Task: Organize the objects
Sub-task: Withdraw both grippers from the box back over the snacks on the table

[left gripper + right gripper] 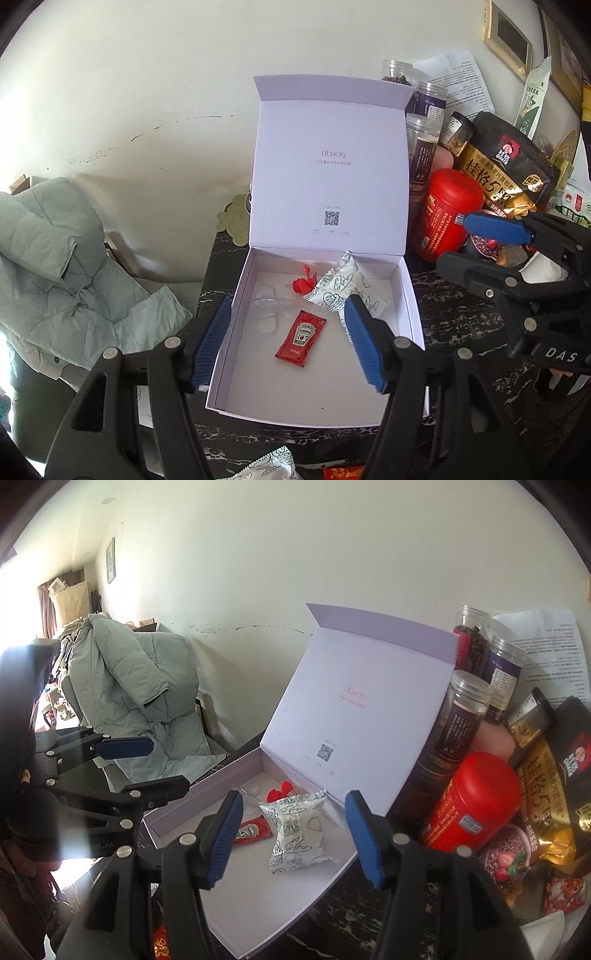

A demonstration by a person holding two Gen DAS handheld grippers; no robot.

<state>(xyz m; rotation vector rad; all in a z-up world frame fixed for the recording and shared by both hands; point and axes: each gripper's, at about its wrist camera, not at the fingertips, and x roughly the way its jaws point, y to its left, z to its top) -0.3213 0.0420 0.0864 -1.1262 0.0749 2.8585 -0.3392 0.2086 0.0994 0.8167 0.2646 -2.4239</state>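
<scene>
Both grippers hung side by side, the left gripper (pixel 290 339) and right gripper (pixel 293 838) each with fingers spread wide, holding nothing.

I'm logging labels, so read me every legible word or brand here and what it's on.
"ULucky": inside the white cardboard box lid.
"HEINZ": red ketchup sachet.
"QUAKER", "桂格5": black-and-gold oat bag.
"DAS": right gripper body.
Red tin, jar labels and printed sheet: too small.

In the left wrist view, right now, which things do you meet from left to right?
Green padded jacket → ketchup packet inside the open white box → red canister → black and gold oat bag.
</scene>
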